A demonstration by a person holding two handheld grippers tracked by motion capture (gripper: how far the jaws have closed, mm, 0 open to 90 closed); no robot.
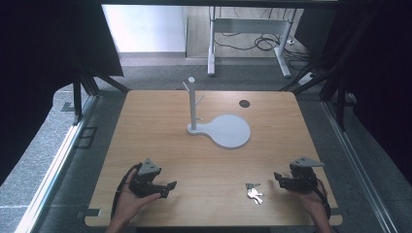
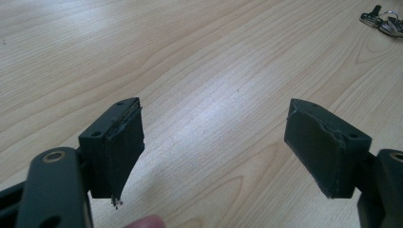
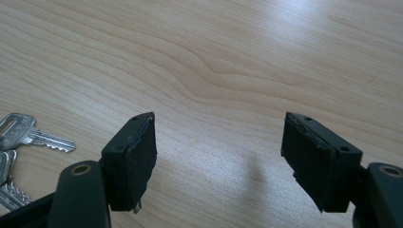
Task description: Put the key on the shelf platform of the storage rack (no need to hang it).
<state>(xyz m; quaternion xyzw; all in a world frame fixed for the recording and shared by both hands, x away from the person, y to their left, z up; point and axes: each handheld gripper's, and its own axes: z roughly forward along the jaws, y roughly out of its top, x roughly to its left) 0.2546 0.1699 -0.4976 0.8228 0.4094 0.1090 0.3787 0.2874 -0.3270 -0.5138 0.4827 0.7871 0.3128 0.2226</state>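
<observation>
Start position: left gripper (image 1: 171, 186) and right gripper (image 1: 278, 177) near desk (image 1: 160, 145) front edge, jaws apart, empty. Bunch of keys (image 1: 253, 192) between them. Probably next: grasp keys, hang on peg stand (image 1: 193, 104).

A wooden table (image 1: 160, 141) held a white stand (image 1: 219, 127) at its far middle, post upright on the round base's left. A dark disc (image 1: 244, 103) lay beyond it. Keys (image 1: 253, 192) lay near right.
</observation>
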